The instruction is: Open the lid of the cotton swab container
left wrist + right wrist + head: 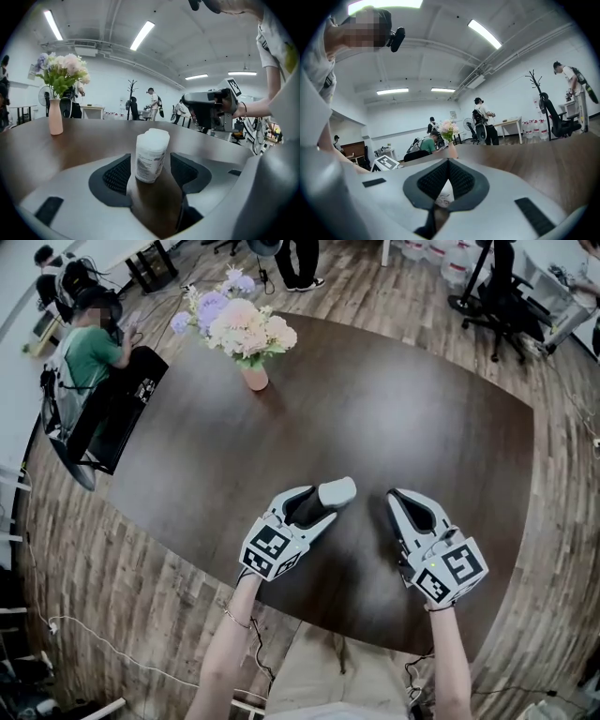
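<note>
Head view: dark oval table (375, 409), flower vase (246, 334) at far side. Left gripper (319, 504) released, jaws wide apart. Right gripper (398, 498) clenched shut, empty, near left one. Cotton swab container (151, 154) stands on table between left pads, lid on, neither pad pressing it.

On my feed: L tongs (317, 505) & R tongs (401, 500) have light-grey shells, dark inner liners and black ribbed pads (117, 174). Behind each sits a cube w/ b/w square markers: L cube (272, 549), R cube (452, 570); the R one has a small green light. Thin bracelet (236, 618) on the wrist behind the L tongs, dark cable (255, 638) running back from there. I see a white short sleeve (268, 44) w/ some print, khaki bottoms (333, 676), and a black cam (397, 38) on the head.
</note>
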Available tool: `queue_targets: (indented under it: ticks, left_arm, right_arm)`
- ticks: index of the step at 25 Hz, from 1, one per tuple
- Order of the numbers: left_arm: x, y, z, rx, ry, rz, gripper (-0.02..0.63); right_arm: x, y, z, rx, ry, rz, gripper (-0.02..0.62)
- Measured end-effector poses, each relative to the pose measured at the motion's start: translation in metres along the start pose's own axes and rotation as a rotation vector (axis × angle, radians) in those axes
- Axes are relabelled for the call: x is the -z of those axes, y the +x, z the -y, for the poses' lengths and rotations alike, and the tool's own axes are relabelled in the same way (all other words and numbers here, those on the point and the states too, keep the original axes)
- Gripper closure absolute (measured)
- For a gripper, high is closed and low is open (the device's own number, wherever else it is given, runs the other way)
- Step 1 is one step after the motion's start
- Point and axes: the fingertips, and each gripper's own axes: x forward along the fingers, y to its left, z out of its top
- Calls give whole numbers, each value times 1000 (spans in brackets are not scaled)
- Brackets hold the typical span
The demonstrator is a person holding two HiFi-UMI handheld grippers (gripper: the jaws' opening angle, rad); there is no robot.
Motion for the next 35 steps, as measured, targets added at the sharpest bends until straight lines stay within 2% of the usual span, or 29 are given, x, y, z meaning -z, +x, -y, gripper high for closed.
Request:
queue_targets:
  ticks: [8,13,16,20,27,31,35]
  left_arm:
    - [-5,26,4,69,106,-47,328]
    - [2,35,6,73,171,-112,333]
    - [2,35,7,69,188,-119,350]
    - [2,34,8,85,186,-121,359]
    - [-7,21,22,139,121,-107,362]
    - [-25,4,36,166,81,-73,362]
    - [-47,-18,55,183,61,-44,362]
  right_arm:
    - [-3,0,11,41,5,2,575]
    - [0,1,17,66,9,-7,575]
    - [2,-1,18,77,12,-13,575]
    - [4,-3,20,90,14,-22,575]
    - [1,-5,20,85,22,-19,575]
    - [-10,-6,13,49,20,-8,575]
    - [-28,-11,-5,-39,22,12,575]
